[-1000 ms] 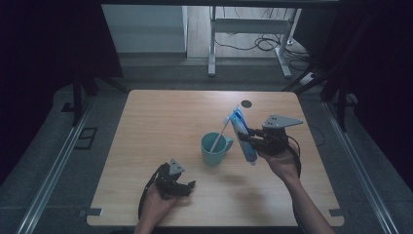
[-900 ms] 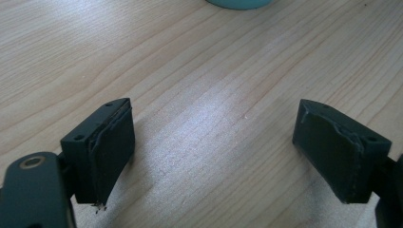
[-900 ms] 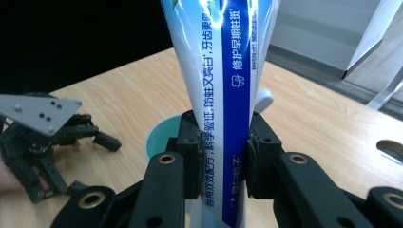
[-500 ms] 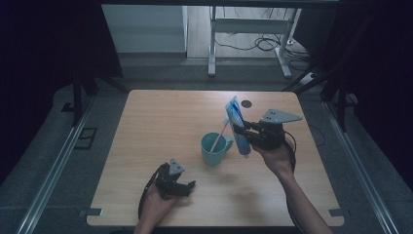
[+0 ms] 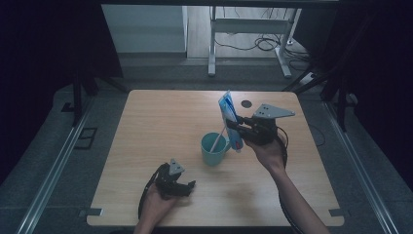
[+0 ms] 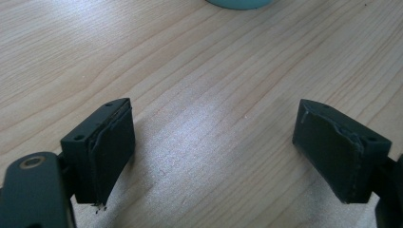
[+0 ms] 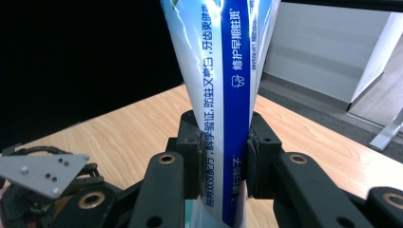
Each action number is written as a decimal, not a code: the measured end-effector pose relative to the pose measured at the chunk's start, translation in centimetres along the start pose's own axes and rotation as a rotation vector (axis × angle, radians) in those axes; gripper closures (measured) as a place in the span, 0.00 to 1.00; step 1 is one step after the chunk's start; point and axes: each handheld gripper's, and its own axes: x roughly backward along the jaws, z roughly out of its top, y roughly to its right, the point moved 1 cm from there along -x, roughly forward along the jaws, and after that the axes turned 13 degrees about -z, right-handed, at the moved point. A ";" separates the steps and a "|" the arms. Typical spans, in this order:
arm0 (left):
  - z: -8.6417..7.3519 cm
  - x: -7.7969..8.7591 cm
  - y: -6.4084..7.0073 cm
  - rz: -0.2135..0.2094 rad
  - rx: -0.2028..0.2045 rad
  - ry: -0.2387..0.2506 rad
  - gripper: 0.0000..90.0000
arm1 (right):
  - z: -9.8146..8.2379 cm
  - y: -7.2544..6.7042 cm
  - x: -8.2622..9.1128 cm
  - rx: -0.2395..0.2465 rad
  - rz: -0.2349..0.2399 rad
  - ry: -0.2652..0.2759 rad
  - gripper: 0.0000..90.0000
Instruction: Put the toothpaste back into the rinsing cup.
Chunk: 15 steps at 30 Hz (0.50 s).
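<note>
A light wooden table point(image 5: 160, 126) with a small dark round hole point(image 5: 247, 103) near its far edge fills the frame's centre, while white metal desk legs point(image 5: 212, 44) and tangled dark cables point(image 5: 260, 43) occupy the grey floor at upper centre.

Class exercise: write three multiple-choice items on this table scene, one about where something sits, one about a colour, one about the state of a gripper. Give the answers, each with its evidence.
1. Where is the white stick?
A. In the cup
B. Flat on the table
C. In the left gripper

2. What colour is the cup?
A. Red
B. Teal
C. Yellow

3. How is the right gripper?
A. Open and empty
B. Shut on the cup
C. Shut on the tube

Answers:
1. A: the stick leans out of the cup on the table.
2. B: the cup's wall is teal.
3. C: the right gripper clamps the blue-and-white tube; the left gripper is open.
</note>
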 end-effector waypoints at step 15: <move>0.0 0.0 0.0 0.000 0.000 0.000 0.16 | 1.0 -1.8 -2.3 0.018 0.009 0.048 0.79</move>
